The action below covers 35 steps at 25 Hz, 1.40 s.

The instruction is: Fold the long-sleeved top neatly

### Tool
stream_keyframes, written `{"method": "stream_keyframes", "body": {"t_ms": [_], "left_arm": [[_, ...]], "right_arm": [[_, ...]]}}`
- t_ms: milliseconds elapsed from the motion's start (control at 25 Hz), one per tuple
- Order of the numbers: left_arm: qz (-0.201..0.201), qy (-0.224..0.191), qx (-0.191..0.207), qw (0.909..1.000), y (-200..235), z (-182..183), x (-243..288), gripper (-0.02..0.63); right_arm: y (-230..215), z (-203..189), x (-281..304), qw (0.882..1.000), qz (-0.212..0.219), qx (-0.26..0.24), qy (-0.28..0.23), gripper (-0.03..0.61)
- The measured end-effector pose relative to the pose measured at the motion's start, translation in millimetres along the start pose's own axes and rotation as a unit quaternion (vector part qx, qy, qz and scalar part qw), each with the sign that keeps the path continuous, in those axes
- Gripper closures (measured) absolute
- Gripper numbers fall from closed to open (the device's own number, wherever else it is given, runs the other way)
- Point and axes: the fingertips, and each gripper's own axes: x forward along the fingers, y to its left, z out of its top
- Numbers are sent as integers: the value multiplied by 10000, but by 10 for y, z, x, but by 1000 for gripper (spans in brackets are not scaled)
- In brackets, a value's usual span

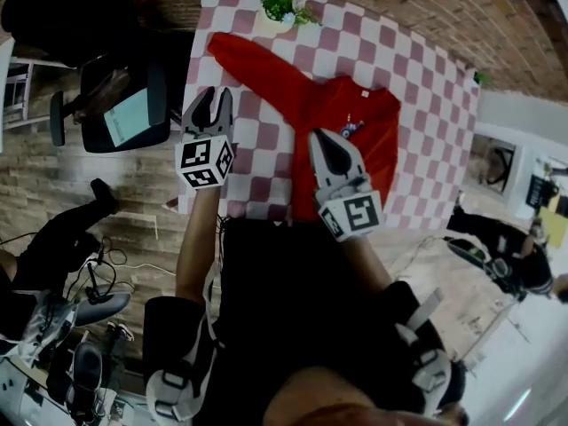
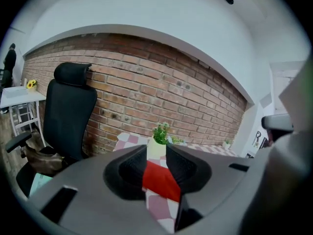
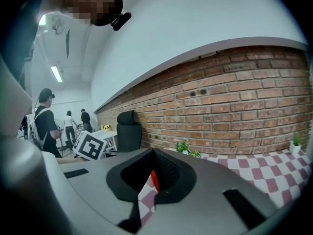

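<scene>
A red long-sleeved top (image 1: pixel 355 114) lies flat on the checked tablecloth (image 1: pixel 426 87), with one sleeve (image 1: pixel 257 65) stretched toward the far left corner. My left gripper (image 1: pixel 213 103) hovers over the table's left edge beside that sleeve, its jaws apart with nothing between them. Through the gap in the left gripper view (image 2: pixel 156 153) I see the red sleeve (image 2: pixel 159 180) farther ahead. My right gripper (image 1: pixel 321 142) is shut above the top's near hem. The right gripper view (image 3: pixel 152 153) shows only a thin red sliver (image 3: pixel 154 180) past its closed tips.
A small potted plant (image 1: pixel 284 7) stands at the table's far edge in front of a brick wall (image 2: pixel 161 82). A black office chair (image 1: pixel 124 105) stands left of the table. People (image 3: pixel 44 121) stand far off to the left. Cables and gear lie on the floor at left.
</scene>
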Motion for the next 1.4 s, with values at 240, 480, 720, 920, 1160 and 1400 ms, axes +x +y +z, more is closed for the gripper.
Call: {"method": "stream_keyframes", "body": {"t_ms": [240, 480, 720, 920, 1160, 1400], "left_arm": [[177, 427, -217, 9987, 434, -235, 599, 467], [324, 789, -467, 9953, 730, -498, 1118, 449], [419, 1088, -676, 9909, 920, -765, 1518, 440], [512, 1194, -846, 9879, 1089, -926, 1763, 440], [603, 1405, -938, 9838, 1163, -1110, 1933, 436], [733, 1404, -736, 9846, 1212, -1115, 1912, 525]], "right_arm": [[11, -74, 243, 9998, -99, -43, 167, 571], [-23, -113, 438, 9993, -193, 52, 304, 571], [-110, -163, 529, 9983, -349, 115, 461, 571], [-176, -267, 556, 9966, -486, 128, 659, 571], [-218, -384, 509, 9949, -583, 170, 809, 571], [-263, -407, 450, 9945, -653, 211, 787, 571]]}}
